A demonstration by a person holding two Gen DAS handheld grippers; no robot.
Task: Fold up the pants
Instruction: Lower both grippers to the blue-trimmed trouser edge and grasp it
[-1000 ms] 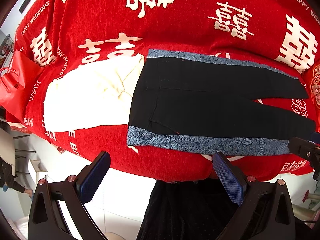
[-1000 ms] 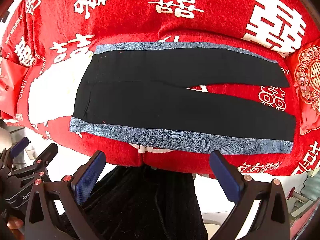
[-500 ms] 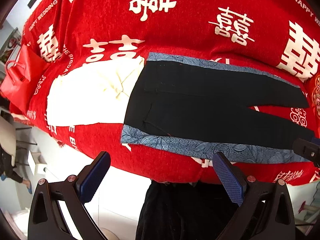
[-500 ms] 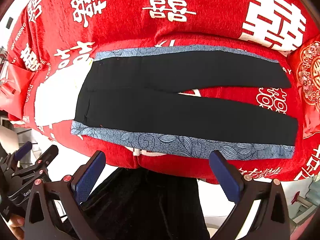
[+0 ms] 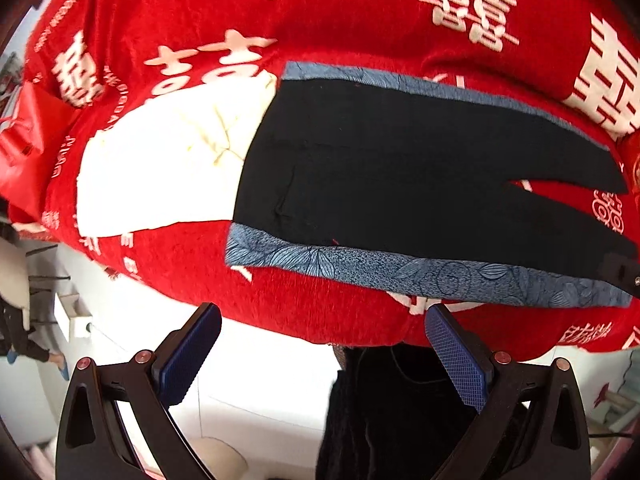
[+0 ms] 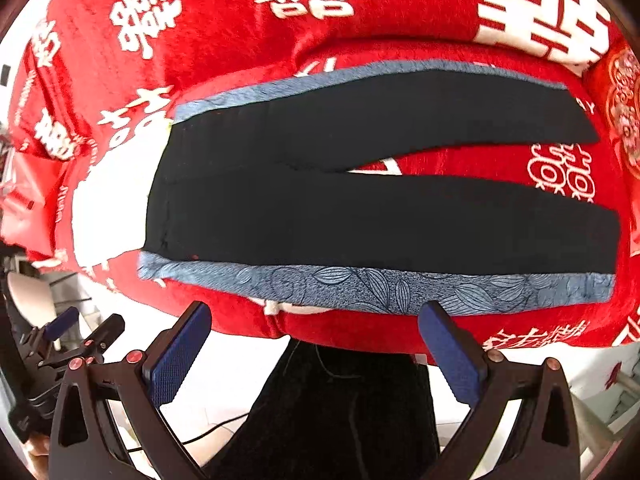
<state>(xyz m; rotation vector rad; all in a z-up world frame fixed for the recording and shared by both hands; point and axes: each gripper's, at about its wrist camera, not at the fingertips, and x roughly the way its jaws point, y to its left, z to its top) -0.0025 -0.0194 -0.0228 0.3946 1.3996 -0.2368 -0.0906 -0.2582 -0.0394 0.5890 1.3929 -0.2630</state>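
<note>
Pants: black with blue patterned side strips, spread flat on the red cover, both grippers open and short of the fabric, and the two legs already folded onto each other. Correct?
Not quite. The pants are not yet folded: the right wrist view shows both legs lying side by side with red cover between them. The left gripper and right gripper are open, short of the fabric.

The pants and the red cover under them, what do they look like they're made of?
The pants look like matte black woven or knit cloth, lying flat without sheen, with blue leaf-print side bands that seem a thinner printed fabric. The red cover looks like fuzzy plush or chenille; its nap shows.
</note>
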